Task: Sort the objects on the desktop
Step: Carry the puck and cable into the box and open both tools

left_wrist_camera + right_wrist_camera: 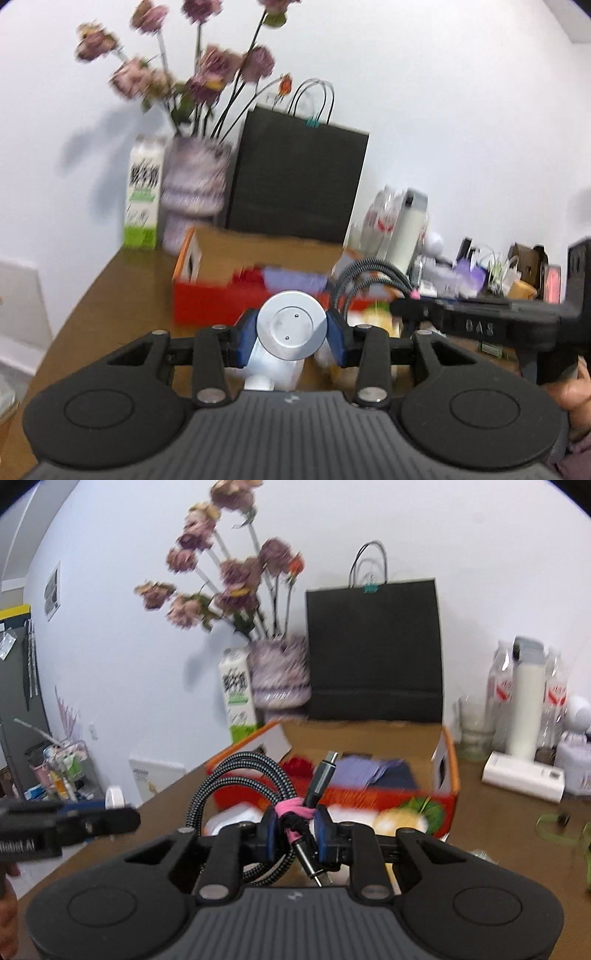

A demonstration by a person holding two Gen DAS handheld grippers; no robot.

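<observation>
My left gripper (291, 336) is shut on a white device with a round silver disc face (291, 325) and holds it above the wooden desk (122, 295). My right gripper (295, 830) is shut on a coiled braided cable (236, 779) bound with a pink tie (293, 810); its plug ends stick up and down between the fingers. The cable also shows in the left wrist view (369, 277), held by the right gripper (406, 304). An open red and orange box (448, 771) lies just beyond both grippers, also seen in the left wrist view (207, 302).
A black paper bag (373, 650), a vase of dried flowers (280, 672) and a milk carton (238, 694) stand at the back by the wall. Bottles (524, 701), a white box (522, 775) and small clutter fill the right side. The desk's left edge drops to a shelf (62, 771).
</observation>
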